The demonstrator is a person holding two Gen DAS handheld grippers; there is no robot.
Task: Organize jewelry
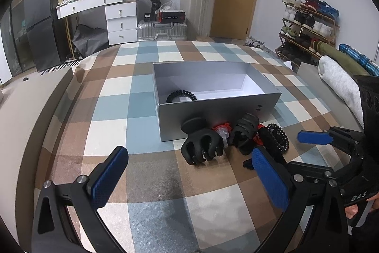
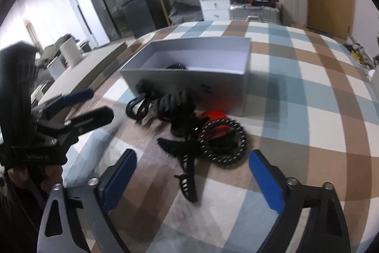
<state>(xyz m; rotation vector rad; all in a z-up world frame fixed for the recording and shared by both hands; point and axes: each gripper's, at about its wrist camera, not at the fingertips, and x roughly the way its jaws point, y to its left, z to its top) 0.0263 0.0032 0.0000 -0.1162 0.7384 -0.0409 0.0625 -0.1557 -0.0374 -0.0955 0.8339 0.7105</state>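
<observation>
Your right gripper (image 2: 191, 172) hangs over pile edge, jaws spread wide, gripping nothing; flat black clip (image 2: 187, 178) lies between its pads, untouched, spiral hair tie (image 2: 222, 142) just beyond. Your left gripper (image 1: 187, 165) also released and bare, large black claw clip (image 1: 202, 146) just ahead of its tips. Pile sits against near wall of grey box (image 1: 213, 115) on checked cloth (image 1: 118, 98). Count: two black claw clips, one spiral tie outside, one spiral tie inside box (image 1: 181, 96), red pieces partly hidden, number unclear
</observation>
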